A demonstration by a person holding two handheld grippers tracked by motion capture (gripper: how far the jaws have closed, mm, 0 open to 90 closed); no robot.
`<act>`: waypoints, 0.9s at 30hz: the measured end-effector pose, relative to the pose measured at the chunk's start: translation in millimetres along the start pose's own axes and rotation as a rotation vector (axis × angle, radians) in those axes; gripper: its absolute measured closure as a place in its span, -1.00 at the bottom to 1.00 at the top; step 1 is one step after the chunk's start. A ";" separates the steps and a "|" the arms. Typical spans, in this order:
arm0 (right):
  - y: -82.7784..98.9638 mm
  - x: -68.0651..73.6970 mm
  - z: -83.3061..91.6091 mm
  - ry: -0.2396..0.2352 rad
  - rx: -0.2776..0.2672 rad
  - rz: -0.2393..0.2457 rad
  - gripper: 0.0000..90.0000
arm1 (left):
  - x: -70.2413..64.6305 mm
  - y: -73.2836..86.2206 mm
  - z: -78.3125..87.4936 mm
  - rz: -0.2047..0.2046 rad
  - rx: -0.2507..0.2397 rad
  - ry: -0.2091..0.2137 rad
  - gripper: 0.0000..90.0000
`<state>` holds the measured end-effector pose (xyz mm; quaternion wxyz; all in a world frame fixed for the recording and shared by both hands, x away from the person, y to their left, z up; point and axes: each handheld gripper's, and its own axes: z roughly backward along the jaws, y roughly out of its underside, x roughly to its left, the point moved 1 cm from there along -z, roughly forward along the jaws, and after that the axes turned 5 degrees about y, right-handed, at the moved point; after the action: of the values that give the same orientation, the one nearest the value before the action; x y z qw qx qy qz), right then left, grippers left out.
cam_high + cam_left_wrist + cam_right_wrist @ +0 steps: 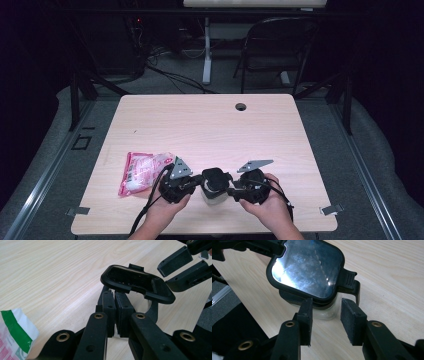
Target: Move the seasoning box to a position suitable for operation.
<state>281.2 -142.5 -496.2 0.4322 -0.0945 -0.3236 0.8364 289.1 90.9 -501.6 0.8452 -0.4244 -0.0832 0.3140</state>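
Observation:
A small clear jar (212, 196) stands near the table's front edge, and its black hinged lid (216, 177) is tipped up and open. From the left, my left gripper (196, 184) reaches it. In the left gripper view its jaws (115, 293) are pinched together on the jar's edge just under the lid (137, 283). My right gripper (231, 191) comes in from the right. In the right gripper view it (325, 317) stands open in front of the jar (327, 312), below the glossy lid (305, 267), and its pads touch nothing.
A pink and white plastic packet (142, 172) lies on the table left of my left hand, and its green-striped corner (15, 337) reaches into the left gripper view. The wooden table (210, 125) has a cable hole (241, 106) at the back. A chair (280, 45) stands beyond it.

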 end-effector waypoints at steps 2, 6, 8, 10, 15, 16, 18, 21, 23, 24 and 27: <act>0.1 0.6 0.2 0.004 -0.007 0.004 0.35 | -0.3 -1.3 0.6 0.004 0.003 0.005 0.93; -0.4 2.3 1.8 0.007 -0.006 0.019 0.34 | -0.4 -3.9 1.5 -0.001 -0.002 0.003 0.91; -0.6 3.1 1.6 0.001 -0.004 0.024 0.33 | -0.5 -4.8 1.7 -0.002 -0.005 0.000 0.89; -0.5 4.9 1.0 0.002 0.003 0.030 0.33 | -0.5 -6.2 2.3 -0.002 -0.004 0.002 0.87; -2.2 8.1 -1.2 0.004 0.000 0.038 0.30 | -0.2 -7.9 2.0 -0.001 -0.012 0.003 0.81; -2.9 8.2 -1.4 0.001 -0.001 0.042 0.30 | 0.0 -8.1 2.0 0.002 -0.008 0.008 0.80; -4.1 9.6 -2.5 0.005 -0.014 0.043 0.30 | 0.2 -8.1 1.3 0.005 -0.015 0.011 0.76; -4.9 10.3 -2.9 0.010 -0.012 0.049 0.30 | 0.9 -8.1 1.0 0.004 -0.008 0.010 0.72; -4.9 10.2 -2.9 0.010 -0.012 0.045 0.30 | 1.5 -7.7 0.0 0.009 -0.007 0.005 0.65; -4.9 10.2 -2.9 0.010 -0.012 0.045 0.30 | 2.1 -7.3 -0.7 0.012 -0.004 0.001 0.65; -5.0 10.0 -2.5 0.010 -0.008 0.052 0.30 | 4.0 -5.5 -4.4 0.020 0.001 -0.002 0.61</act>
<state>279.5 -131.4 -493.8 0.4116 -0.1087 -0.3223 0.8455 296.6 88.0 -500.6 0.8422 -0.4243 -0.0794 0.3230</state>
